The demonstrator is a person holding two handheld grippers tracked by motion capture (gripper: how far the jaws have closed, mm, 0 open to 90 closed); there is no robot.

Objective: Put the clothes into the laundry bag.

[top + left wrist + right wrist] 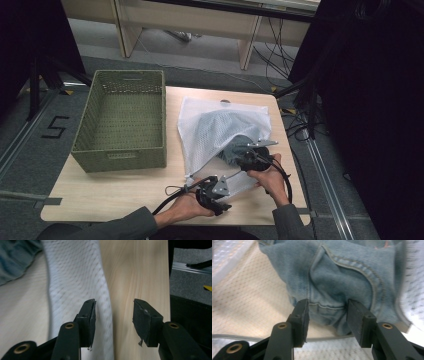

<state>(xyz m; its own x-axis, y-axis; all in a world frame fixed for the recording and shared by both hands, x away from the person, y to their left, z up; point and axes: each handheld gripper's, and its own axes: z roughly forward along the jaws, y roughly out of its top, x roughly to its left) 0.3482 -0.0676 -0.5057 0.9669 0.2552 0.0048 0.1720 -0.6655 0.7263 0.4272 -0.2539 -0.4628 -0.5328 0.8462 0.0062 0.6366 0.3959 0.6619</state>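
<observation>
Right hand-held gripper sits at the mesh bag mouth, jaws half open around a fold of the jeans, pads not clearly pinching. Risk: closing now catches mesh with denim and drags the bag off the worktop. Left hand-held gripper, nearer the person than the bag, is half open, empty, over the bag's edge.

The white mesh laundry bag is thin, perforated cloth with a smooth sewn hem; the faded blue denim garment inside looks coarse, with raised stitched seams. The pale wood tabletop is smooth and matt, the green woven basket rough-textured
</observation>
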